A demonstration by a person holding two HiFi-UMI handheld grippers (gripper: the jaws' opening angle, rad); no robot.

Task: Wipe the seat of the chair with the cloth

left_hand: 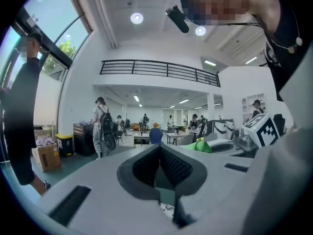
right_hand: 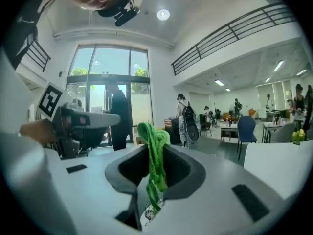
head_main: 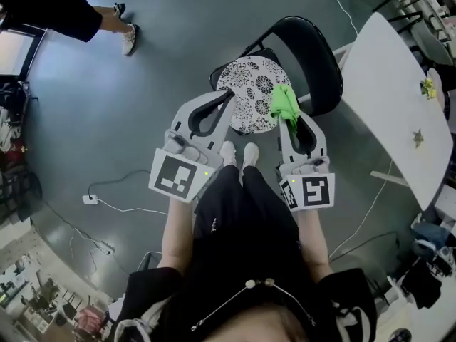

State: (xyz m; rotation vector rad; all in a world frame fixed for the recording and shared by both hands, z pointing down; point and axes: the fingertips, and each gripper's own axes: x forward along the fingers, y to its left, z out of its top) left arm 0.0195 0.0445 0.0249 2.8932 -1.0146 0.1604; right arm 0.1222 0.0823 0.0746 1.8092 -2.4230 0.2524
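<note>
Holds right tongs [head_main: 288,118] clamped on the cloth [right_hand: 155,153]: bright green, bunched into a twisted strand, dangling over the right edge of the seat [head_main: 249,91]. Holds left tongs [head_main: 229,97] pressed together, empty, over the left edge. Shows the seat round, white with black flowers, black backrest [head_main: 317,52] beyond.

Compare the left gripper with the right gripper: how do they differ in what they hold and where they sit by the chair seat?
The right gripper is shut on the green cloth; the left gripper is shut on nothing. The left gripper's tips lie at the left edge of the seat, the right gripper's at its right edge. Both point toward the seat.
</note>
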